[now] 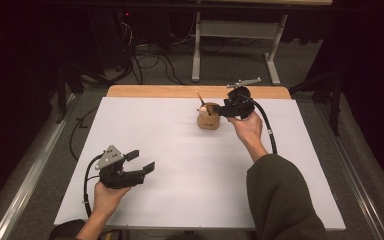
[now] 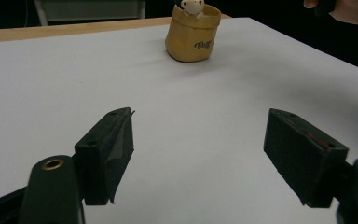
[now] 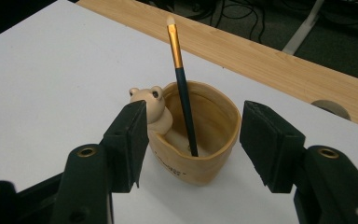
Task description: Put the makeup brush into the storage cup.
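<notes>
The tan, bag-shaped ceramic pot (image 3: pixel 200 140) stood at the far centre of the white table (image 1: pixel 180 150), upright. A thin dark-handled paintbrush (image 3: pixel 182 88) leaned inside it, bristles up, beside a small cream frog figure (image 3: pixel 151 105) at the rim. The right gripper (image 1: pixel 219 111) hovered just right of the pot, jaws apart and gripping nothing. The left gripper (image 1: pixel 142 161) rested near left, jaws wide and empty.

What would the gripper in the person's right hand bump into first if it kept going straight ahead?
Probably the tan cup with the little frog figure: the right gripper has its open jaws on either side of it, and the dark-handled paintbrush stands inside it, just behind the near rim.
</notes>
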`<state>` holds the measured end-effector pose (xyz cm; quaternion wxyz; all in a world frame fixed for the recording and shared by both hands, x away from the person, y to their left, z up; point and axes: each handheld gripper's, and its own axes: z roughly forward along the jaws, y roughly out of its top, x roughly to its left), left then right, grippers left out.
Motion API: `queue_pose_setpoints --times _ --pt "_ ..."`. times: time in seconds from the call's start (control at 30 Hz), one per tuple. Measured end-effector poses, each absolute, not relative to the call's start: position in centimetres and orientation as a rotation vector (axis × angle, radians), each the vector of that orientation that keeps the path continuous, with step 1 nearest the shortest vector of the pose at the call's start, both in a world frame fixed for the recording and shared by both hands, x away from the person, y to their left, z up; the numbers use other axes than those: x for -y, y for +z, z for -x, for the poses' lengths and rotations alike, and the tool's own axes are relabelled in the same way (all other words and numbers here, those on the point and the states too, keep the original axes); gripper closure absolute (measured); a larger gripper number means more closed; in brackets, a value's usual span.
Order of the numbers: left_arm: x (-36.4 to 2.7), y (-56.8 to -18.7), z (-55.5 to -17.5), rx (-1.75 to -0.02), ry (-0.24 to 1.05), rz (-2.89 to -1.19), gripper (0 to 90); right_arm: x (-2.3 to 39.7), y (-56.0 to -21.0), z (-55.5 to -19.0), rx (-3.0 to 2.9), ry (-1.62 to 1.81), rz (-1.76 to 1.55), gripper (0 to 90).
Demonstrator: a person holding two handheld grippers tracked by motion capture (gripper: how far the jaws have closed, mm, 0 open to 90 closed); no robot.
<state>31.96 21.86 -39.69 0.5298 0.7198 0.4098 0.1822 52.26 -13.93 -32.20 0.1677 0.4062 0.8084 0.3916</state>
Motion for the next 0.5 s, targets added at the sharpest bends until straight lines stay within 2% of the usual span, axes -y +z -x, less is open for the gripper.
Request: queue_pose_setpoints --times 0.5 --pt "-21.8 -39.7 -32.0 -0.979 0.435 -1.724 24.6 14.7 -31.8 -50.9 -2.29 1.12 -1.109 41.6"
